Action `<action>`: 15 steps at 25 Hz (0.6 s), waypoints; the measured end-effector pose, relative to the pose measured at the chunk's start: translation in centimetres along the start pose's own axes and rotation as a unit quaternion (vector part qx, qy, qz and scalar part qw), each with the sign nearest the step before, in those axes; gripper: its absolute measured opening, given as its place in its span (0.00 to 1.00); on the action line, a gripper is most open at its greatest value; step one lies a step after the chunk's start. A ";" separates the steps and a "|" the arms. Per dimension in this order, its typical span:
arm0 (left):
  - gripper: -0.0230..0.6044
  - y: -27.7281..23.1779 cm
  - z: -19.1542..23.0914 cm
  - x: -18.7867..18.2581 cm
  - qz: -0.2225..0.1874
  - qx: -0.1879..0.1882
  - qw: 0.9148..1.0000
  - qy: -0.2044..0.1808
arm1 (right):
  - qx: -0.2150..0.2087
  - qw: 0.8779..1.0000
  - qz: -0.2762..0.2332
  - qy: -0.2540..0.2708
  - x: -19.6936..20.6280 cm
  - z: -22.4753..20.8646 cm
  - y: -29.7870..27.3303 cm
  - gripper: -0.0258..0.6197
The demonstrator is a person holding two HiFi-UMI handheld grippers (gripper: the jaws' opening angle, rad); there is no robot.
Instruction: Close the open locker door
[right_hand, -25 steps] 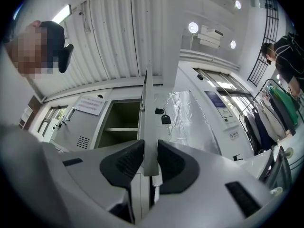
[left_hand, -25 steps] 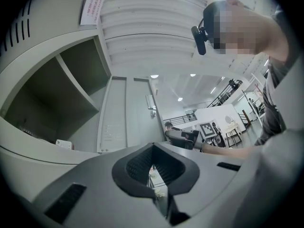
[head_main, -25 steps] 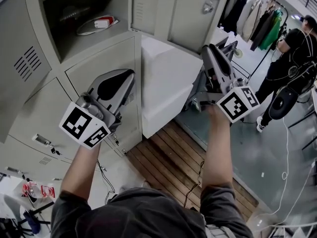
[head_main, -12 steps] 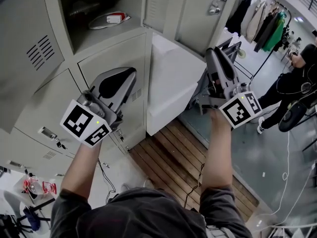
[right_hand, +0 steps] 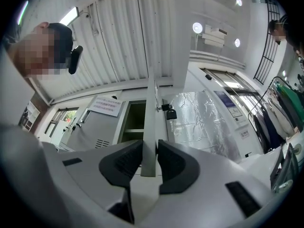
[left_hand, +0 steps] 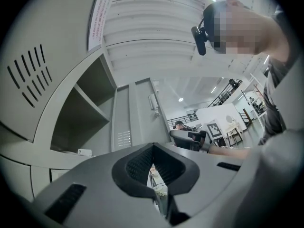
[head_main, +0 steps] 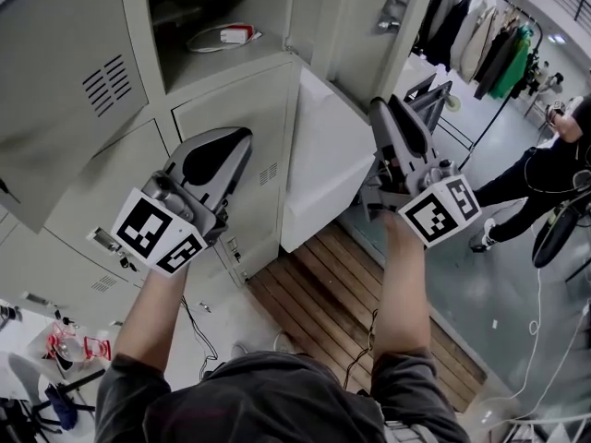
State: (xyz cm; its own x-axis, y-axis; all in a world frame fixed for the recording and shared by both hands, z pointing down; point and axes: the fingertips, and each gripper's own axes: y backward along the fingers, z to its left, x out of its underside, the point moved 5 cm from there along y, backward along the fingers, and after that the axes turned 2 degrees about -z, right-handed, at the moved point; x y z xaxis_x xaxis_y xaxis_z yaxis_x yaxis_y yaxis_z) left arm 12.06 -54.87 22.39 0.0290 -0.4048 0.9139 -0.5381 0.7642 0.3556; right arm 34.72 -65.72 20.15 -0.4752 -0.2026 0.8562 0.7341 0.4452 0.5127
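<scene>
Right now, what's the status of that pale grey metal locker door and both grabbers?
Left gripper shut, empty. Right gripper jaws opening, edge of pale grey metal locker door between them. Door not yet closed. No obstruction seen.

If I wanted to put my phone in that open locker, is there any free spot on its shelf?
Yes: the shelf is bare along its front lip and at its left end by the side wall. A white pack and a cable crowd the middle.
</scene>
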 end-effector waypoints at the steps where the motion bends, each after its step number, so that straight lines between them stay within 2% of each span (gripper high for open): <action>1: 0.06 0.3 0.0 -0.2 0.000 -0.001 1.000 0.000 | -0.003 1.000 0.000 -0.001 0.1 0.5 -0.1 0.21; 15: 0.06 5.2 2.1 -1.9 -0.002 -0.025 1.000 -0.006 | -0.052 0.999 0.000 -0.012 2.0 6.5 -3.0 0.24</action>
State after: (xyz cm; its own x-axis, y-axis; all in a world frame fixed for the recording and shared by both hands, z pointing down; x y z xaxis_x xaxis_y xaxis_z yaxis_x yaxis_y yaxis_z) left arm 7.44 -51.20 22.06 0.0207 -0.4144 0.9099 -0.4944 0.7867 0.3696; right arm 28.40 -61.75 19.95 -0.4858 -0.1815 0.8550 0.7801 0.3512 0.5178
